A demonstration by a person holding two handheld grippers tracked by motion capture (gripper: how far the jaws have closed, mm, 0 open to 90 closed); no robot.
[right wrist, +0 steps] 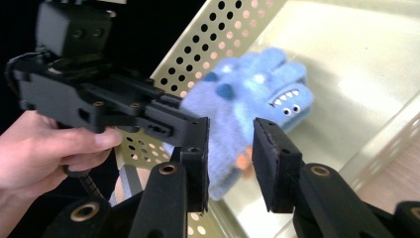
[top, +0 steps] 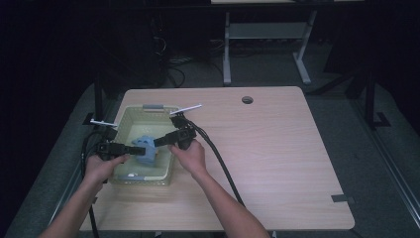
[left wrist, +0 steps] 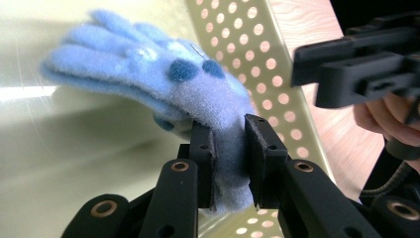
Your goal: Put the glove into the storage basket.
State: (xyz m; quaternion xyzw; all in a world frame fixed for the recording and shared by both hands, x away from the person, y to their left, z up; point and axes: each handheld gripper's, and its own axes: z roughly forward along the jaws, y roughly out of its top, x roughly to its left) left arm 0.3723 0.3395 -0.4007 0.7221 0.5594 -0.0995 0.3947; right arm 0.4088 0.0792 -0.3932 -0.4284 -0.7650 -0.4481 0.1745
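Glove, blue and fuzzy, sits pinched in my left tool at the frame's lower centre, over the perforated basket; my right tool gapes empty.

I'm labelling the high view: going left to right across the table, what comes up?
Left gripper → blue glove → right gripper → round hole in the table → grey tape patch.

The place looks like a lab or test room. A plain wood-grain counter with a cable hole stands on a grey floor. Behind it are a metal-framed bench, loose cables and dark surroundings.
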